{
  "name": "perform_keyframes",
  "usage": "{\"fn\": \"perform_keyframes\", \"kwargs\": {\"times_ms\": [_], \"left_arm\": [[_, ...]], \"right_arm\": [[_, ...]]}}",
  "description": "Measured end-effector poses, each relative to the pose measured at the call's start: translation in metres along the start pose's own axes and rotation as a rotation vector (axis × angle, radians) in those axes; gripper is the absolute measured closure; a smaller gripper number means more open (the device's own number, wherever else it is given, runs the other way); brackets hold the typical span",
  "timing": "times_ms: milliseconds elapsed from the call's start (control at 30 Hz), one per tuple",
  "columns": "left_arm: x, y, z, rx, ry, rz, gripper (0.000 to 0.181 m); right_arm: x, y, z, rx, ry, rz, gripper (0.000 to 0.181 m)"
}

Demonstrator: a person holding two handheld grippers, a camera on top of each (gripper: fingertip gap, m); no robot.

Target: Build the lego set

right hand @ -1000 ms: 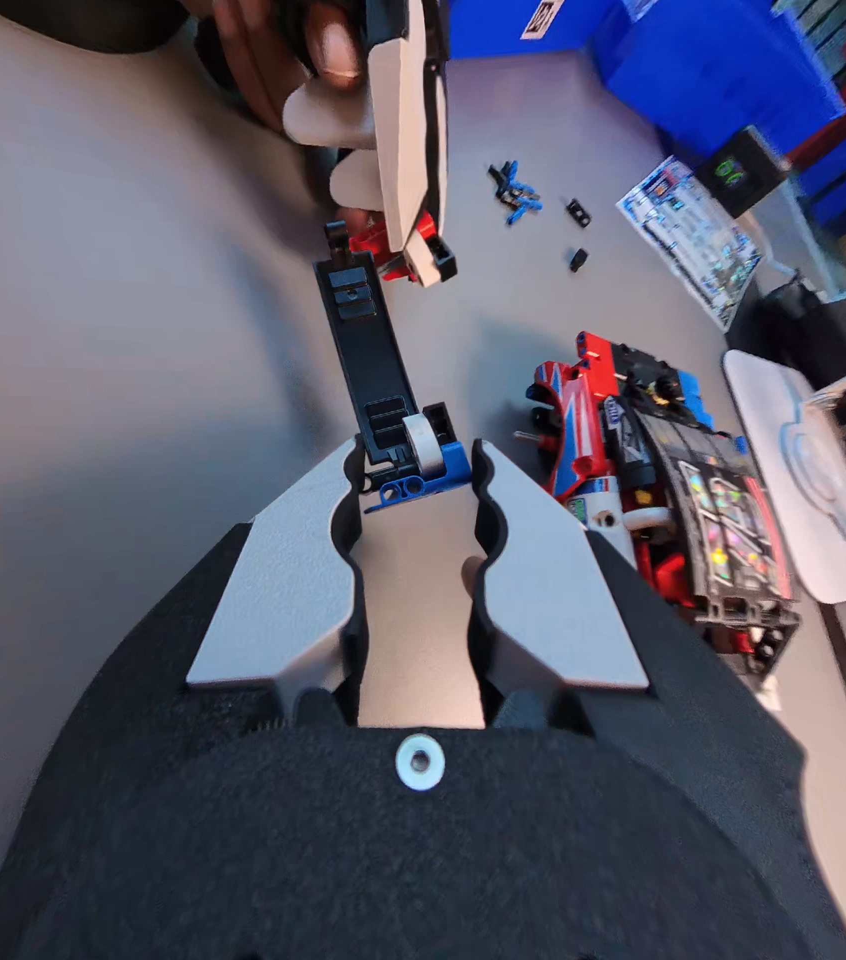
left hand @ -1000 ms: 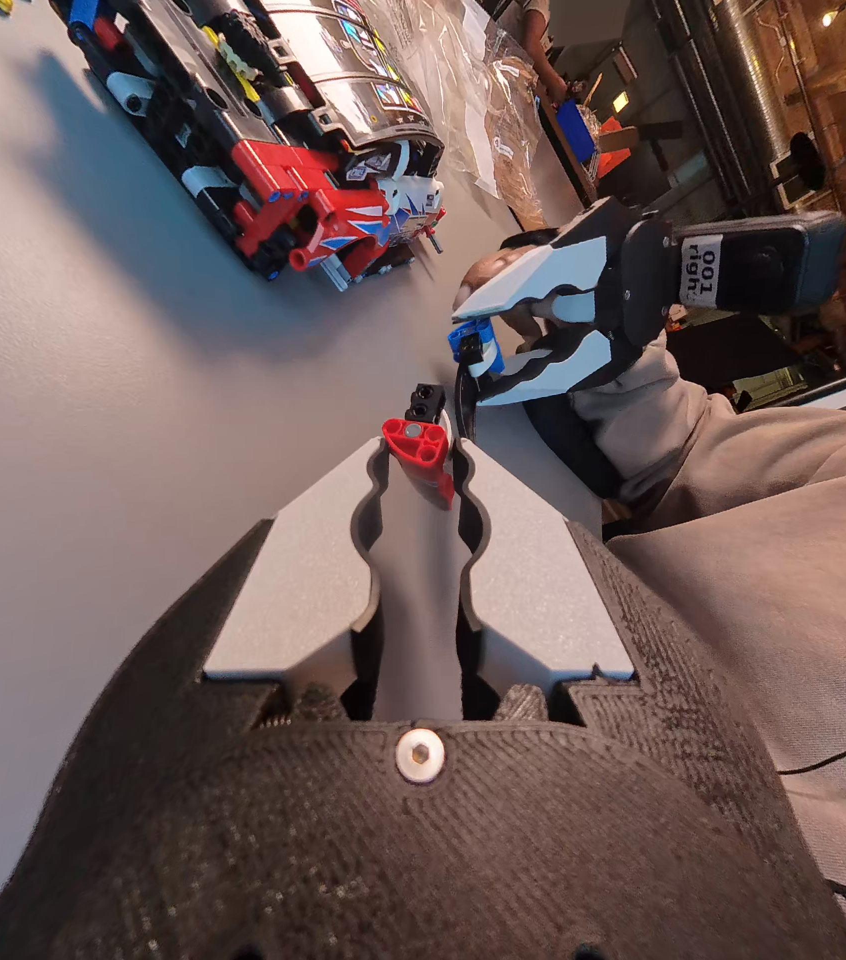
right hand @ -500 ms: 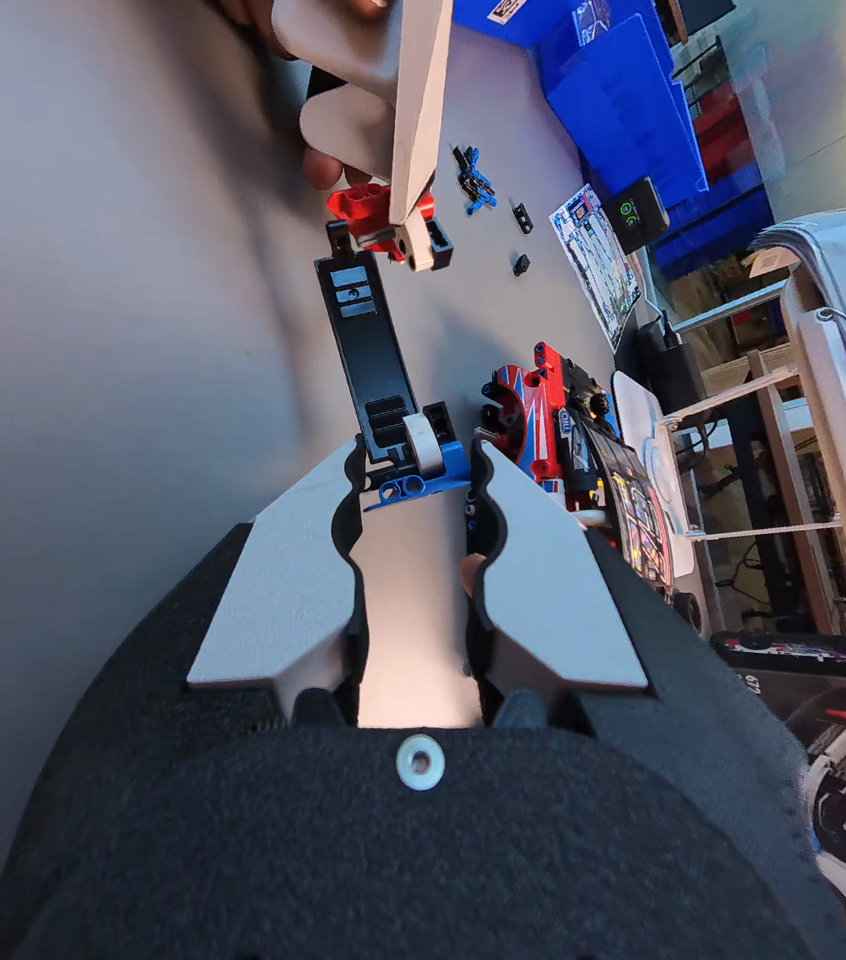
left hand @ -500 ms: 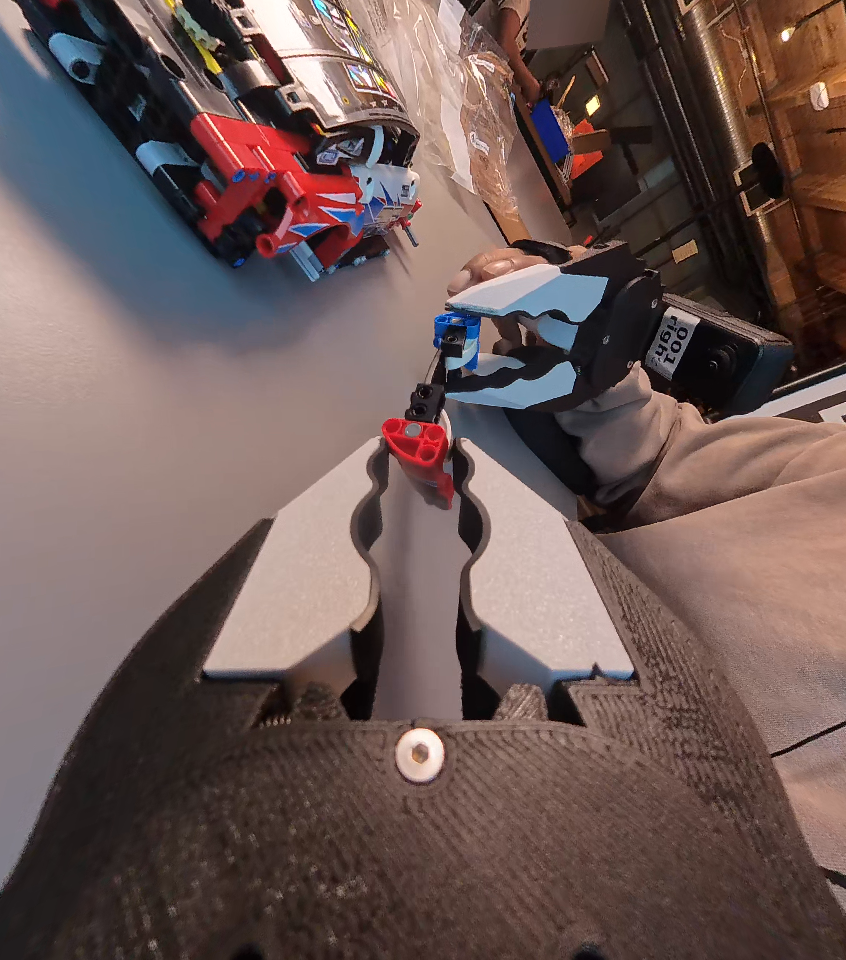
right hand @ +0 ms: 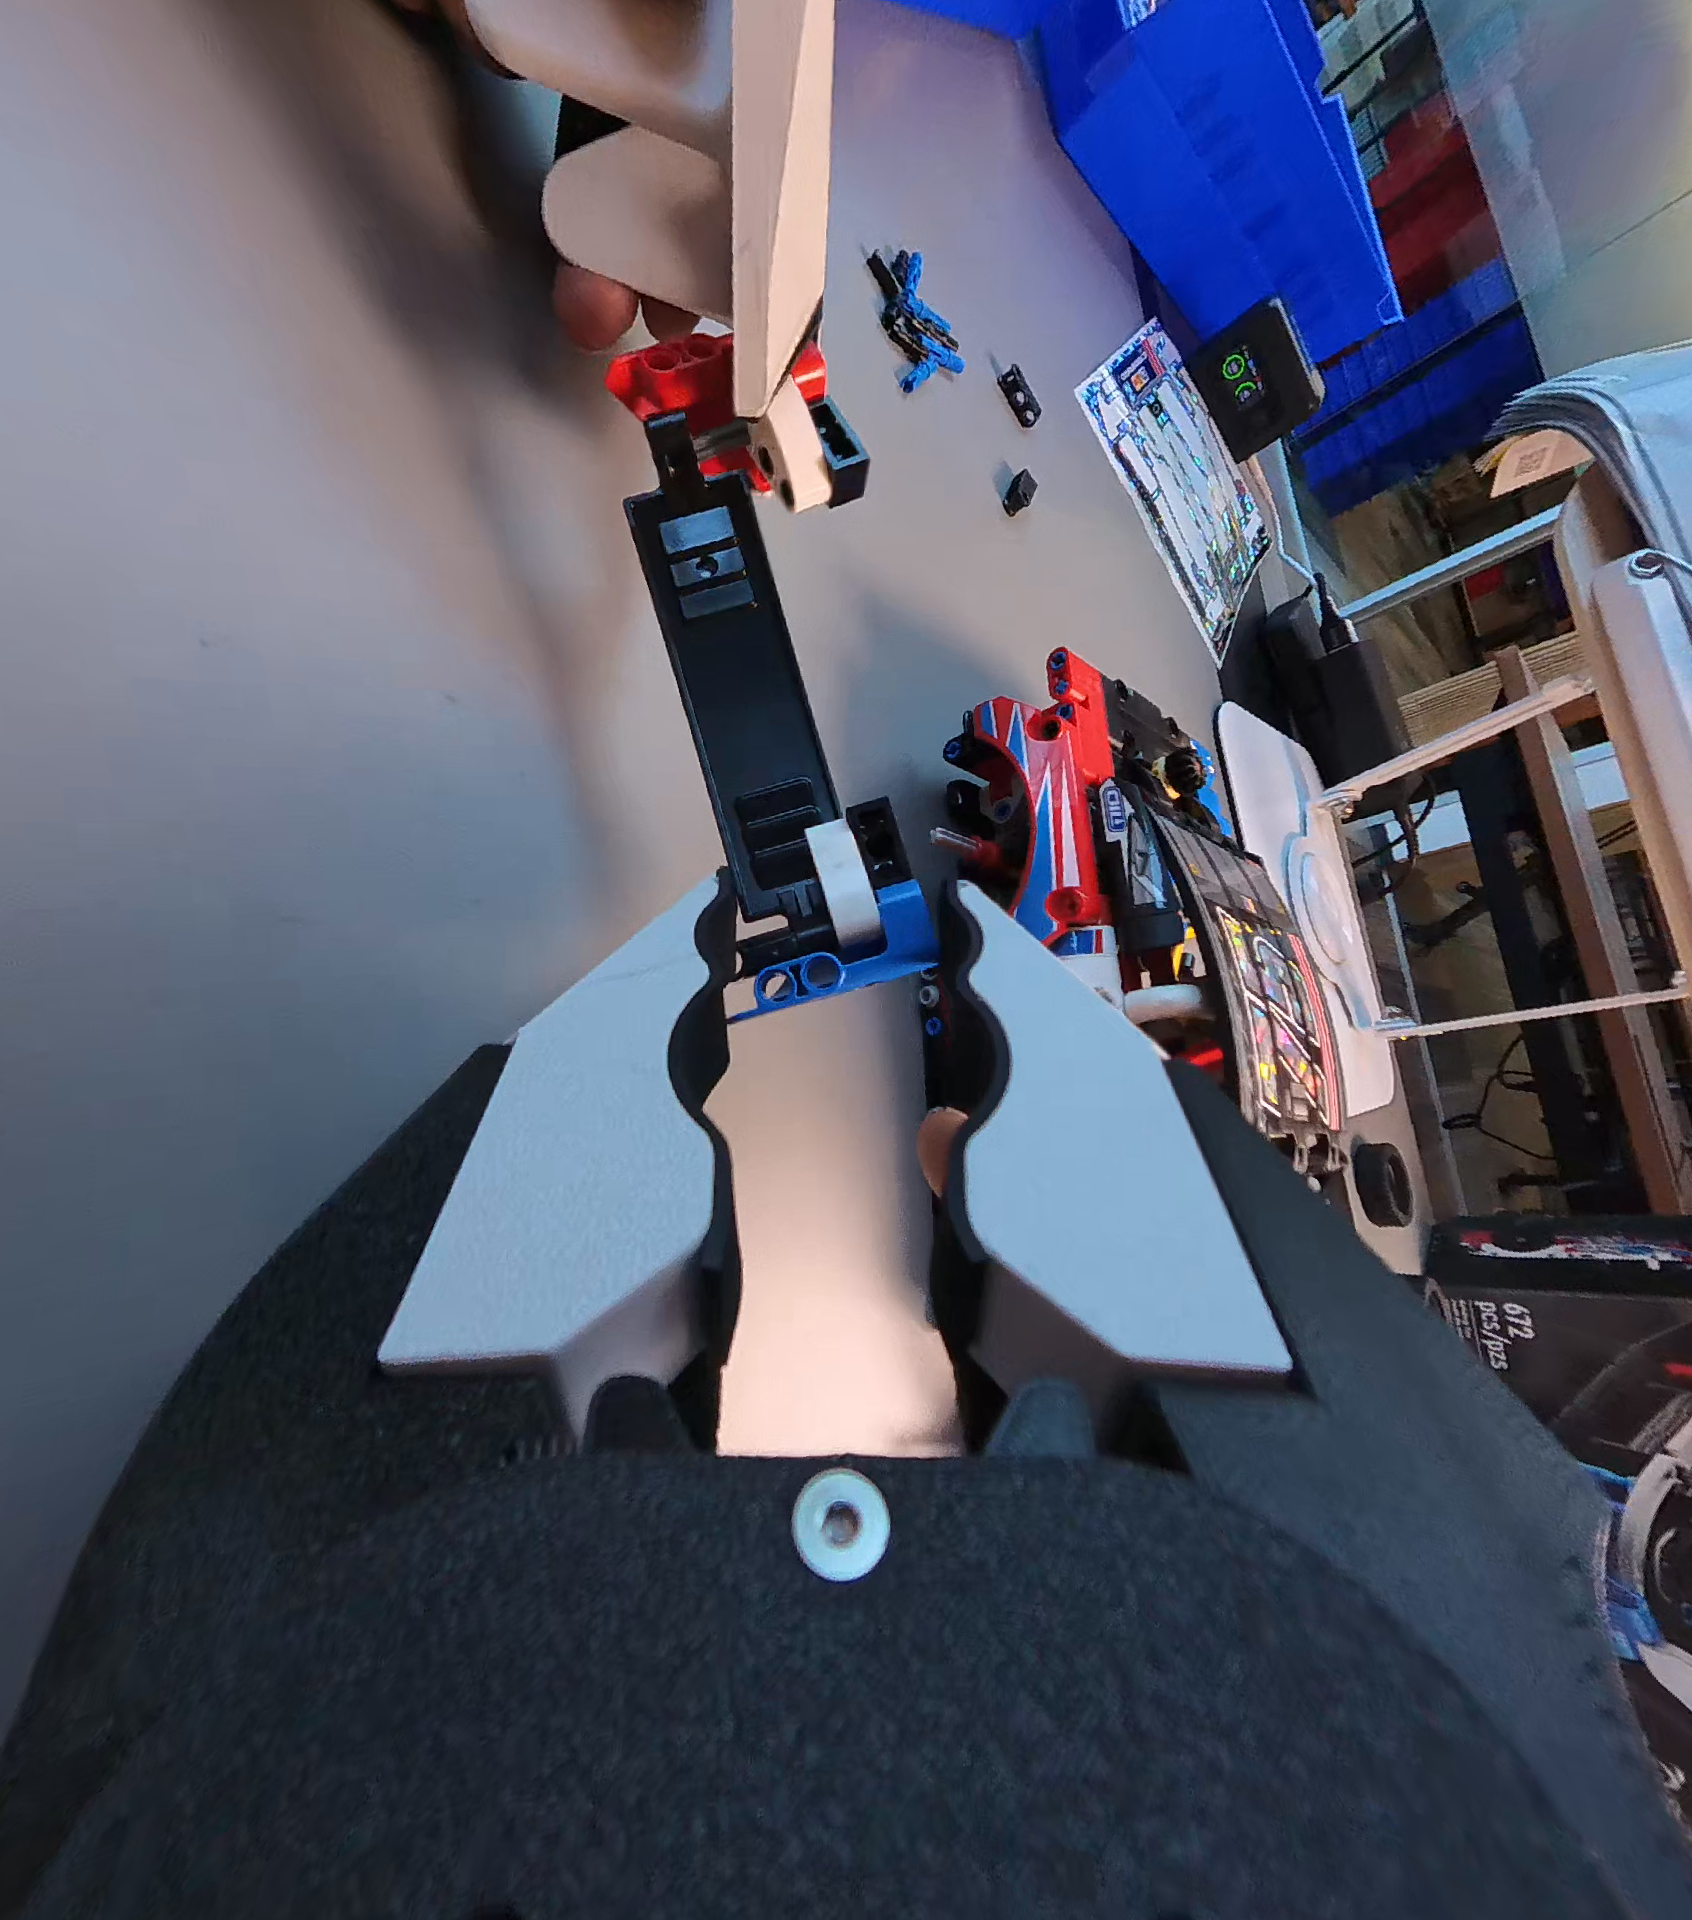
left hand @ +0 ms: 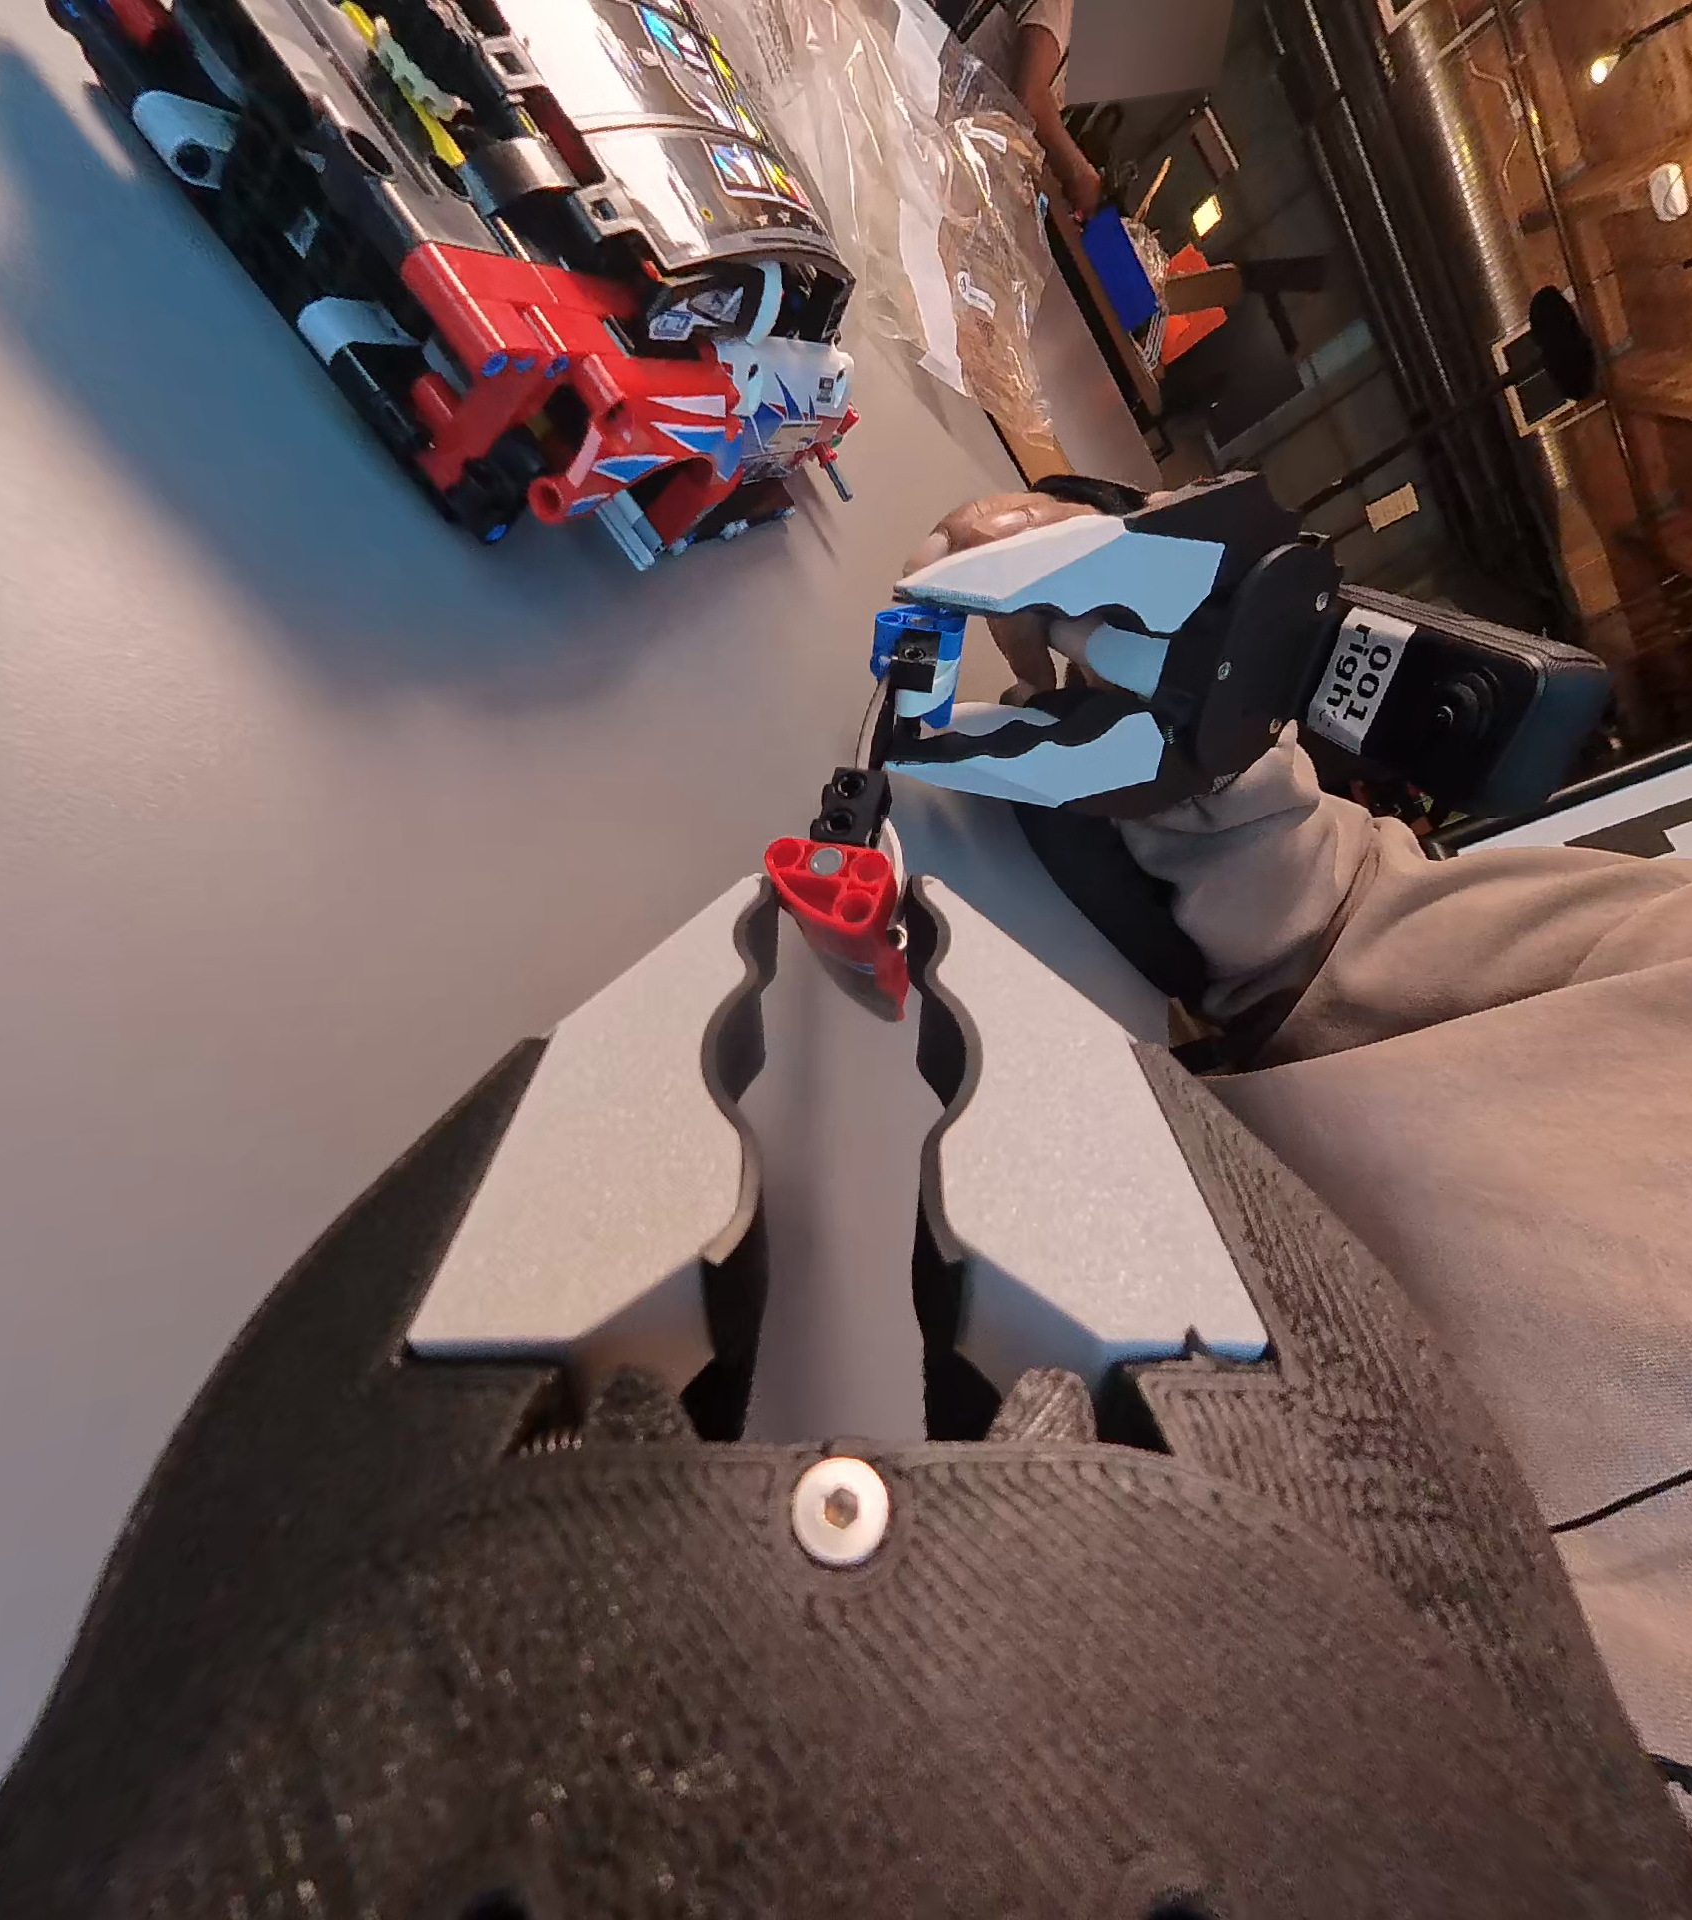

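Black panel between both jaws: left clamps red end, right blue end; joints hidden.

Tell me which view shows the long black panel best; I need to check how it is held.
The right wrist view: the long black panel lies face-on, spanning from the right gripper to the left gripper. The left wrist view shows it only edge-on, as a thin black strip between both sets of jaws.

1. A long black panel is hanging in the air above the counter, with a red piece at one end and a blue piece at the other.
2. The half-built red, black and white car is lying on the counter nearby.
3. Small black and blue pins are lying loose farther off.
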State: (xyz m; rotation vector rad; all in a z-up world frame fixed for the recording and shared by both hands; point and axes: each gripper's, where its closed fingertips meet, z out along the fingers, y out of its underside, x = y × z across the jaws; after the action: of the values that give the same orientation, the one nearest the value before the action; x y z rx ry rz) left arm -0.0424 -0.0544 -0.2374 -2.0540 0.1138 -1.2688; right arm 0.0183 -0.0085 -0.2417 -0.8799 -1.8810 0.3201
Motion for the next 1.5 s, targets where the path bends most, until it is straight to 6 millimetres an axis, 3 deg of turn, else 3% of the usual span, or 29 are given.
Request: {"fn": "perform_keyframes", "kwargs": {"times_ms": [67, 133, 800, 1167, 1500], "left_arm": [[0.000, 0.000, 0.000, 0.003, 0.001, -0.004, 0.159], [0.000, -0.001, 0.000, 0.004, 0.002, -0.004, 0.159], [-0.002, -0.003, -0.003, 0.007, -0.040, 0.071, 0.159], [-0.018, -0.002, -0.005, -0.018, -0.141, 0.167, 0.159], [-0.016, 0.002, -0.002, -0.057, -0.161, 0.230, 0.159]], "right_arm": [[0.000, 0.002, 0.000, -0.012, 0.003, -0.010, 0.147], [0.001, 0.002, 0.000, -0.011, 0.010, -0.017, 0.164], [-0.006, 0.009, 0.003, -0.054, -0.022, -0.004, 0.165], [-0.012, -0.004, -0.002, 0.022, -0.065, 0.001, 0.166], [-0.015, -0.008, -0.003, 0.046, -0.080, 0.015, 0.166]]}}
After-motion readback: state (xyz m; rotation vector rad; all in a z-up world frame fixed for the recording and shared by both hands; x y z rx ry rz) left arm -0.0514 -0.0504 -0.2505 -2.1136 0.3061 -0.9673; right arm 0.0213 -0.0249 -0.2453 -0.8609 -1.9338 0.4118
